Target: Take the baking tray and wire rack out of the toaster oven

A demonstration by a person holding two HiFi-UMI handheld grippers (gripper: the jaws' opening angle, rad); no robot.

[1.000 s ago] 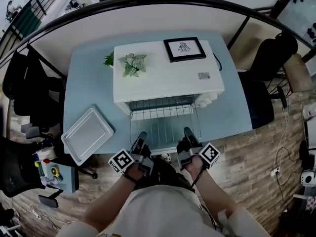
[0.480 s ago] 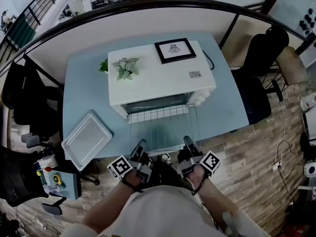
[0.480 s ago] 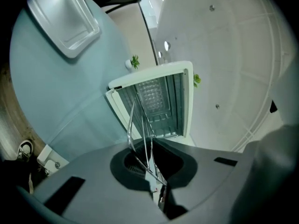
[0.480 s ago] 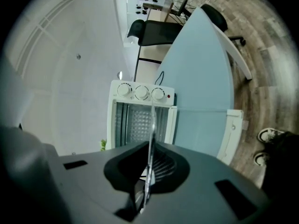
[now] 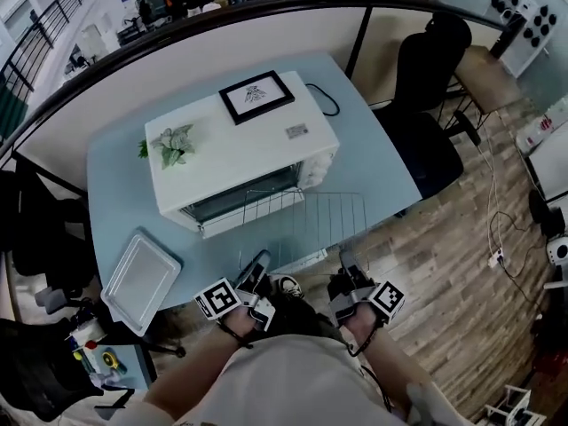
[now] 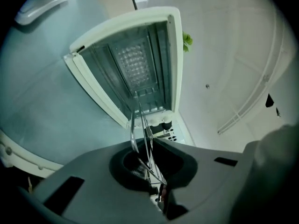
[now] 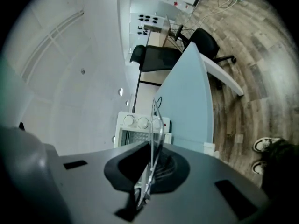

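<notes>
The white toaster oven (image 5: 240,145) stands on the blue table (image 5: 373,162) with its front open, and its lit cavity (image 6: 135,69) has nothing in it. The wire rack (image 5: 306,220) hangs level in front of the opening, clear of the cavity. My left gripper (image 5: 260,264) is shut on the rack's near left edge, and the wires (image 6: 140,125) run edge-on between its jaws. My right gripper (image 5: 347,262) is shut on the near right edge, where the rack (image 7: 156,118) also shows edge-on. The silver baking tray (image 5: 140,280) lies on the table's left front corner.
A potted plant (image 5: 173,143) and a framed picture (image 5: 257,96) sit on top of the oven. A black office chair (image 5: 426,69) stands right of the table. A trolley with small items (image 5: 102,358) is at the lower left. Wooden floor lies to the right.
The rack has come farther out of the oven toward me and swung to the right. Both grippers moved back with it, still shut on its near edge.
</notes>
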